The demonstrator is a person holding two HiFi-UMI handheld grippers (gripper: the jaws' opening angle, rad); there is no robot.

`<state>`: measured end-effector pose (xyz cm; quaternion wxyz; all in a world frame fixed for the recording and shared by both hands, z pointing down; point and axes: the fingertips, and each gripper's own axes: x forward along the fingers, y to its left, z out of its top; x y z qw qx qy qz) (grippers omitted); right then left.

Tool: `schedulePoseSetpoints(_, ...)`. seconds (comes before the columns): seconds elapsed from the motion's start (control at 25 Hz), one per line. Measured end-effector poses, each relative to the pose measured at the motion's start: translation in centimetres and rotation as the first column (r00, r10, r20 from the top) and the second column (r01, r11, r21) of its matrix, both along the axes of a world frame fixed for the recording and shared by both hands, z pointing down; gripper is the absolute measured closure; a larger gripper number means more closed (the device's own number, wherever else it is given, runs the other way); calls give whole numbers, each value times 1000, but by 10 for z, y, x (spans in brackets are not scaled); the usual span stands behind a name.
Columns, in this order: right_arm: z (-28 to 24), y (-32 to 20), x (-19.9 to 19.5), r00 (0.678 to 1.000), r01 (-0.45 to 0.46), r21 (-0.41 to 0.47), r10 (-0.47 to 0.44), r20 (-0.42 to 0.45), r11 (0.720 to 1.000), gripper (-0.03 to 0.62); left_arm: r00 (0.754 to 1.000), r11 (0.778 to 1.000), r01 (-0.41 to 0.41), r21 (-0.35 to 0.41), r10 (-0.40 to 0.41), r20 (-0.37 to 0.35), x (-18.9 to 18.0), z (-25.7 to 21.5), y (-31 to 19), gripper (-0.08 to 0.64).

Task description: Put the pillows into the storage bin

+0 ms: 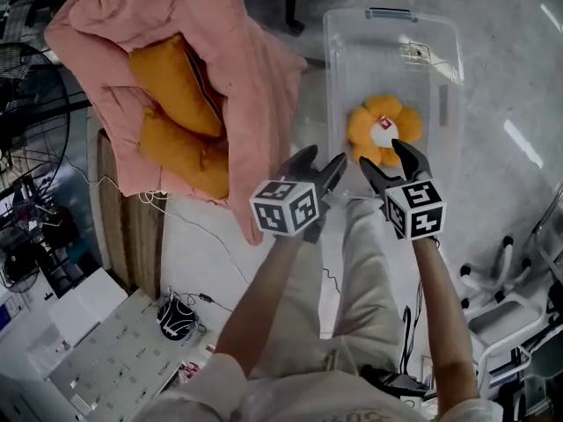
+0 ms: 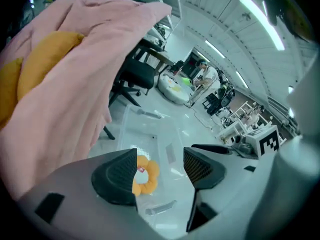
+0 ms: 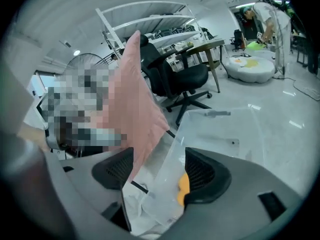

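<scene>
At the far left of the head view stands a fan point(image 1: 25, 117), cut off by the frame edge. Beside it a pink blanket point(image 1: 189, 33) is heaped up, and two orange pillows point(image 1: 176, 86) sit in its folds, one above the other. Their long sides slant from upper left to lower right, and the blanket hides their far edges. In the left gripper view the blanket point(image 2: 75, 79) fills the left half, with only the pillows' corners point(image 2: 42, 59) showing.

The left gripper point(image 1: 324, 158) is held over the floor between the blanket and the bin. Its jaws stand apart with nothing between them point(image 2: 160, 169). The black-and-white squares on its marker cube point(image 1: 286, 207) carry no readable letters.

The clear storage bin point(image 1: 339, 77) lies with its long axis running away from the person, and its near end is covered by the grippers. Inside it rests a round orange flower pillow point(image 1: 369, 121) with a white centre. A small red tag sits there, its print too small to read, and so is a label on the bin's far wall.

The right gripper point(image 1: 384, 155) is above the bin's near end, jaws apart and empty point(image 3: 157, 171). In its own view only a sliver of the flower pillow point(image 3: 183, 186) shows beside the right jaw.
</scene>
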<state>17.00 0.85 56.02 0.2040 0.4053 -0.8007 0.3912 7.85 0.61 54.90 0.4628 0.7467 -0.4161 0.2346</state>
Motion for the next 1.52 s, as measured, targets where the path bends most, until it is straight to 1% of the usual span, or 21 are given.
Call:
schedulePoseSetpoints(0.12, -29, -4, -23, 999, 36, 38, -38, 37, 999, 264, 998, 998, 55, 40, -55, -13, -19, -29, -5, 256)
schedulePoseSetpoints(0.24, -53, -7, -49, 994, 91, 88, -96, 49, 992, 264, 994, 993, 104, 58, -102, -31, -41, -51, -6, 255)
schedulePoseSetpoints(0.36, -70, -9, -77, 987, 136, 116, -145, 74, 984, 259, 986, 984, 164, 74, -161, -47, -71, -69, -7, 256)
schedulePoseSetpoints(0.52, -88, -11, -112, 973, 183, 136, -199, 118, 974, 259, 974, 968, 227, 106, -224, -38, -111, -86, -7, 256)
schedulePoseSetpoints(0.6, -101, -10, -127, 961, 230, 161, -250, 115, 960, 258, 963, 955, 269, 121, -267, -34, -130, -96, -6, 258)
schedulePoseSetpoints(0.72, -113, -2, -152, 935, 327, 206, -348, 71, 922, 258, 947, 937, 321, 139, -321, -27, -157, -103, -1, 258)
schedulePoseSetpoints(0.84, -122, 4, -188, 910, 383, 217, -407, 76, 898, 255, 931, 920, 363, 149, -365, -11, -194, -106, 6, 259)
schedulePoseSetpoints(0.92, -130, 2, -212, 905, 391, 222, -418, 86, 893, 255, 922, 912, 383, 148, -387, -3, -220, -106, 9, 261)
schedulePoseSetpoints(1.04, -145, 1, -239, 901, 385, 209, -415, 124, 899, 255, 909, 900, 414, 138, -418, -3, -248, -109, 15, 262)
schedulePoseSetpoints(1.16, -152, -1, -261, 896, 379, 177, -408, 177, 908, 240, 892, 882, 451, 140, -451, -31, -268, -110, 17, 262)
schedulePoseSetpoints(1.24, -147, -5, -278, 895, 380, 169, -408, 181, 909, 235, 882, 871, 471, 137, -469, -48, -284, -105, 18, 262)
schedulePoseSetpoints(1.36, -144, -12, -300, 893, 386, 168, -413, 180, 907, 232, 877, 868, 480, 130, -477, -53, -307, -99, 19, 262)
schedulePoseSetpoints(1.52, -135, -16, -330, 887, 410, 160, -434, 159, 898, 232, 882, 874, 471, 120, -469, -46, -335, -90, 24, 262)
